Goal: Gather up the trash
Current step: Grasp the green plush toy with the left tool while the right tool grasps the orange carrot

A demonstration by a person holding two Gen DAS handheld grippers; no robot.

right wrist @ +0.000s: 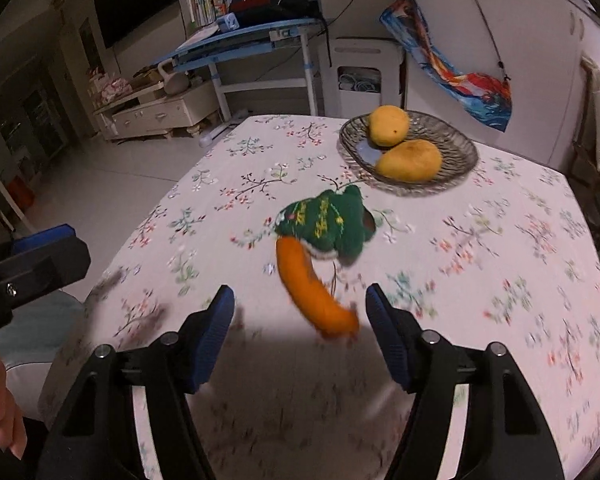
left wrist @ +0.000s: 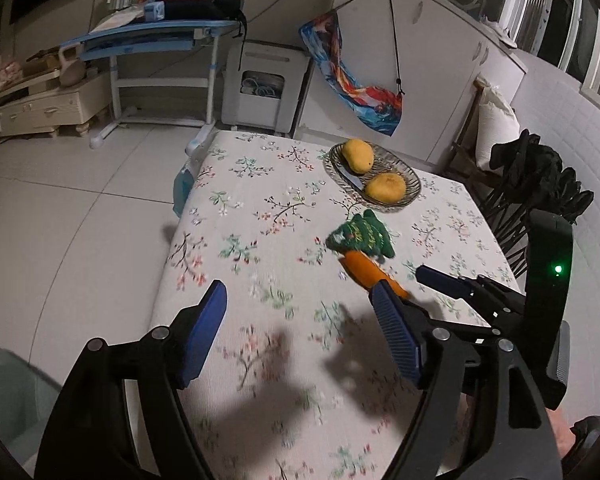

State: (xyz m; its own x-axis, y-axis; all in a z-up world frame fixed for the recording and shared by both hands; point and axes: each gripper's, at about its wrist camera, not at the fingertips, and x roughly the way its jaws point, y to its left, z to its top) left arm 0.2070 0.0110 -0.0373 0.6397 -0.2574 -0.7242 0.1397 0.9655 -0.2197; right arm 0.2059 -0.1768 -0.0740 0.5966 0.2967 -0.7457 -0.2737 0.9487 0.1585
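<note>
I hold a two-finger gripper in each hand over a table (right wrist: 500, 320) covered with a pale cloth printed with small flowering twigs. My right gripper (right wrist: 300, 304) points down at the cloth with its blue pads parted and nothing pressed between them. Just ahead of them lies an orange, banana-shaped piece (right wrist: 314, 292), its near end lying in the gap between the pads and closer to the right one. It looks soft, perhaps a peel or a plush toy; motion blur keeps me from telling which. I judge it to be the trash I am after, since it lies loose on the cloth rather than in a dish.

Its far end touches a green knitted item with yellow stitching (right wrist: 326, 220), which sits between the orange piece and a ribbed glass dish (right wrist: 456, 140) farther back. The dish holds two yellow mangoes (right wrist: 408, 160), kept together as fruit to keep, so I would leave them.

My left gripper (left wrist: 296, 320) hovers to the left of the right one, also spread wide and empty, over bare cloth. From its camera, my right gripper (left wrist: 428, 284) shows beside the orange piece (left wrist: 366, 270). No bin is plainly visible.
</note>
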